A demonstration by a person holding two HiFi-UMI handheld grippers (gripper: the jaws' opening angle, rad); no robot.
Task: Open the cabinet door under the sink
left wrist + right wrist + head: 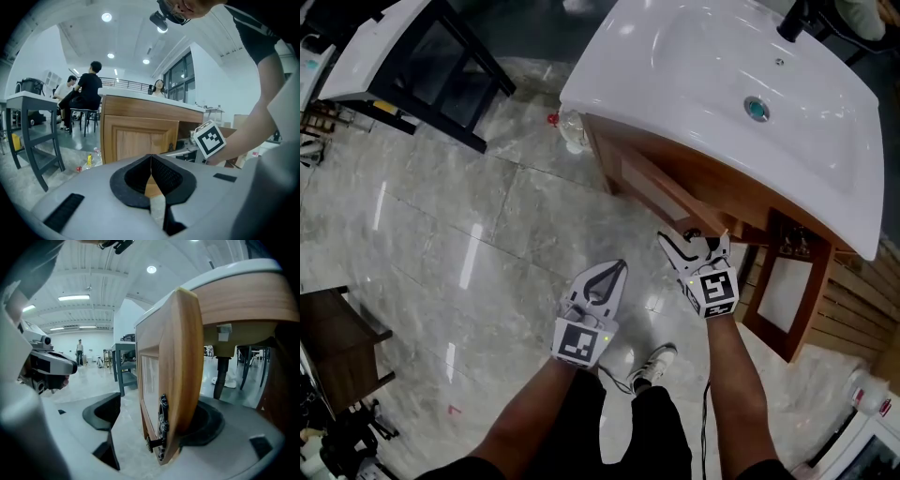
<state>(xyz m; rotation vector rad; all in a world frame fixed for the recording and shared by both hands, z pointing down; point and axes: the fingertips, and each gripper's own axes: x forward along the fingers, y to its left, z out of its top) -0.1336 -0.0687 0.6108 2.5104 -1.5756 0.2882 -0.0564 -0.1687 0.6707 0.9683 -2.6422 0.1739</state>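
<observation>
Just ahead of the right gripper (696, 239) stands the cabinet door (183, 371), ajar from the wooden cabinet (727, 192) under the white sink (703, 56). Its jaws are spread wide with the door's free edge between them. The right-hand pad sits against the door's back face, and the left-hand pad is well clear of the front. The door's long axis is upright. Seen from this gripper it is nearly edge-on, with the free edge pointing back at the gripper and the panelled front facing the gripper's left. A dark ornate handle (162, 425) projects from that front face, low down near the free edge and between the jaws.

From the head view, the door's top edge runs away from the right gripper, up and to the left, towards the cabinet's corner.

The left gripper (614, 274) hangs to the left of the right one and slightly nearer the person. It is over the marble floor (441, 216), its jaws pressed together on nothing and pointing towards the cabinet's end panel (140, 140).

Each gripper carries a marker cube (715, 291) printed with a black-and-white square pattern. Left of the left gripper, a bottle (89, 161) with a yellow label lies on the floor by the cabinet. Its print is too small to read.
</observation>
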